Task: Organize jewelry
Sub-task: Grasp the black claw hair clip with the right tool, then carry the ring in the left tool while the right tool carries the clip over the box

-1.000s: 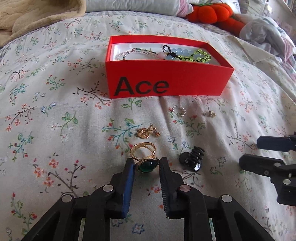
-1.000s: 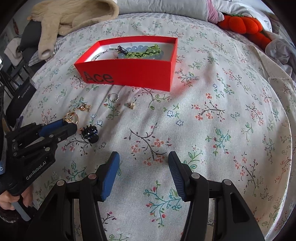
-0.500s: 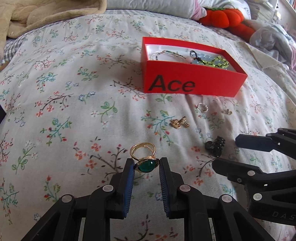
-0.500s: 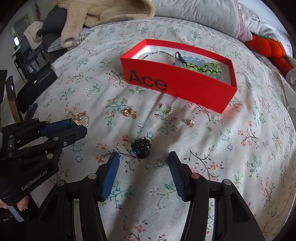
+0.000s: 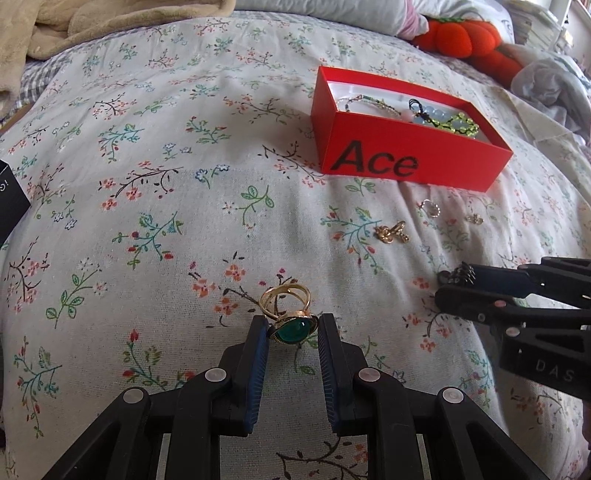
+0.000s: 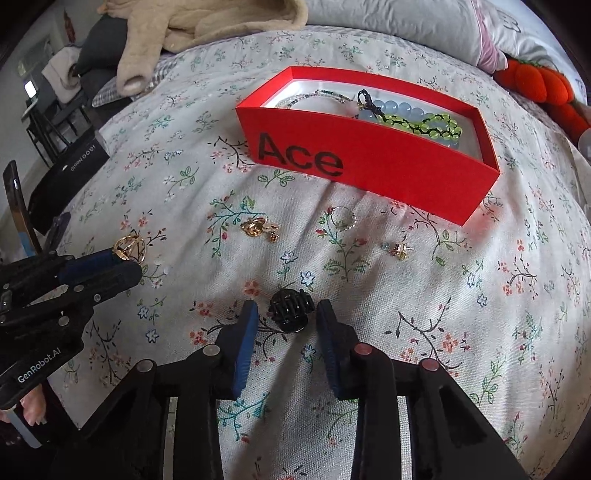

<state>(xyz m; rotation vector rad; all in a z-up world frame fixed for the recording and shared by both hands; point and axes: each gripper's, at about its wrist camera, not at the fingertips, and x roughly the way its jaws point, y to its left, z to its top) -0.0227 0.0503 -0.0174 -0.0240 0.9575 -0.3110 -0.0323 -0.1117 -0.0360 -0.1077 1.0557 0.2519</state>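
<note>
My left gripper (image 5: 292, 326) is shut on a gold ring with a green stone (image 5: 284, 299), held just above the floral bedspread; the ring (image 6: 129, 248) also shows at the left gripper's tips (image 6: 125, 263) in the right wrist view. My right gripper (image 6: 286, 314) straddles a black hair claw clip (image 6: 290, 312) lying on the bed. Its jaws are closing, with small gaps still showing beside the clip. A red "Ace" box (image 6: 369, 173) behind holds beaded bracelets (image 6: 417, 118).
Loose on the bedspread before the box lie gold earrings (image 6: 258, 227), a thin silver ring (image 6: 343, 218) and a small stud (image 6: 397, 249). A beige blanket (image 6: 207, 22) and an orange plush (image 6: 539, 85) sit at the back. A black box (image 6: 70, 173) lies at the left edge.
The right gripper has come over the black clip and its jaws have narrowed around it. The left gripper has drifted left with the ring, away from the red box.
</note>
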